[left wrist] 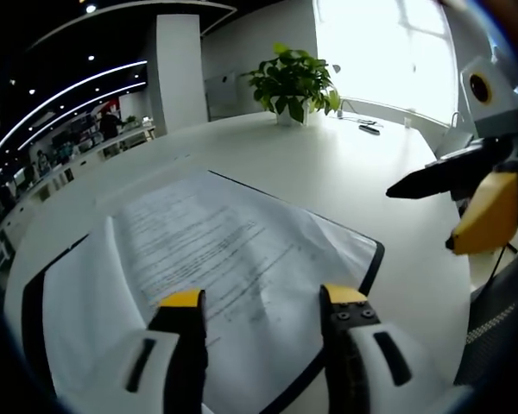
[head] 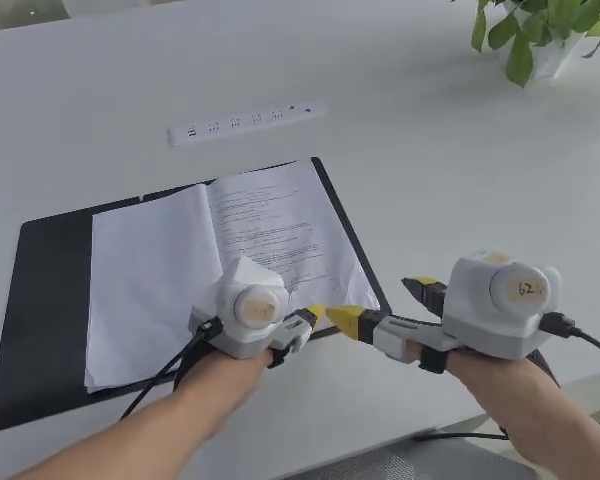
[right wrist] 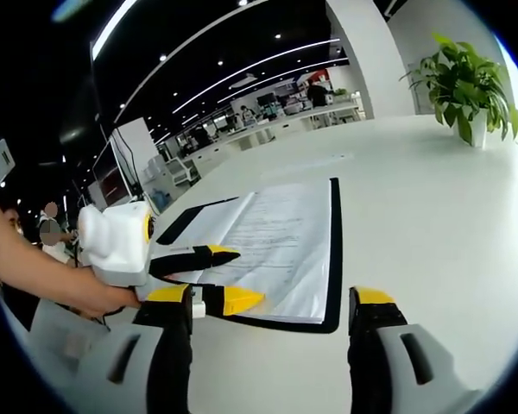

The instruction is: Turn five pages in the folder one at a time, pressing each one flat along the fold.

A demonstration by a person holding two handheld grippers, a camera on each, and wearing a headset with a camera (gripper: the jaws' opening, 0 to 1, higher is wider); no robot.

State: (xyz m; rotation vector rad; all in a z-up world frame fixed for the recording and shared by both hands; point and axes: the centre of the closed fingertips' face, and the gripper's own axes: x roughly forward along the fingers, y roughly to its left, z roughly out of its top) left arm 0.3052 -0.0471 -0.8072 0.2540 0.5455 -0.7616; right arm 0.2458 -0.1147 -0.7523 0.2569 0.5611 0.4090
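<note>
My left tongs (left wrist: 263, 297) and right tongs (right wrist: 274, 295) both gape empty; biting deep into the open black folder's (head: 40, 300) white printed paper page (head: 280, 235), I risk pinching several sheets.

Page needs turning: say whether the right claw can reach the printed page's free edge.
Probably yes: right claw hangs open beside the printed page, nothing between, though left claw sits close.

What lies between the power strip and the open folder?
Nothing; in the head view, that stretch of table is bare from the power strip to the folder.
</note>
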